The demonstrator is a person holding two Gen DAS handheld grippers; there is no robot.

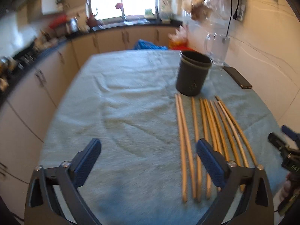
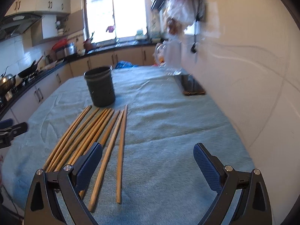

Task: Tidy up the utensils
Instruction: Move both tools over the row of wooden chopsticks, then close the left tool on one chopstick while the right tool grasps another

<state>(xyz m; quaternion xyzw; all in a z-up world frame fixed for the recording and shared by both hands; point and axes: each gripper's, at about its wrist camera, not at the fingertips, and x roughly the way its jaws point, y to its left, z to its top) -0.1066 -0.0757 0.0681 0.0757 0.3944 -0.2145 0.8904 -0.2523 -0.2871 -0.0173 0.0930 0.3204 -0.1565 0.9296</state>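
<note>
Several wooden chopsticks (image 1: 182, 131) (image 2: 122, 150) lie side by side on the teal cloth. A dark round holder (image 1: 193, 76) (image 2: 101, 90) stands upright just beyond their far ends. My left gripper (image 1: 148, 147) hovers open over the cloth; its right finger (image 1: 208, 161) overlaps the left part of the row, and no pad touches a stick. My right gripper (image 2: 148, 149) is open too, its left finger (image 2: 90, 161) over the right part of the row, gripping nothing. Each gripper shows at the edge of the other's view.
The table under the teal cloth (image 1: 112, 103) (image 2: 178, 116) runs along a white wall on the right. A dark phone (image 1: 238, 76) (image 2: 191, 86) and a glass jug (image 1: 217, 48) (image 2: 170, 60) sit by that wall. Kitchen counters line the left and far sides.
</note>
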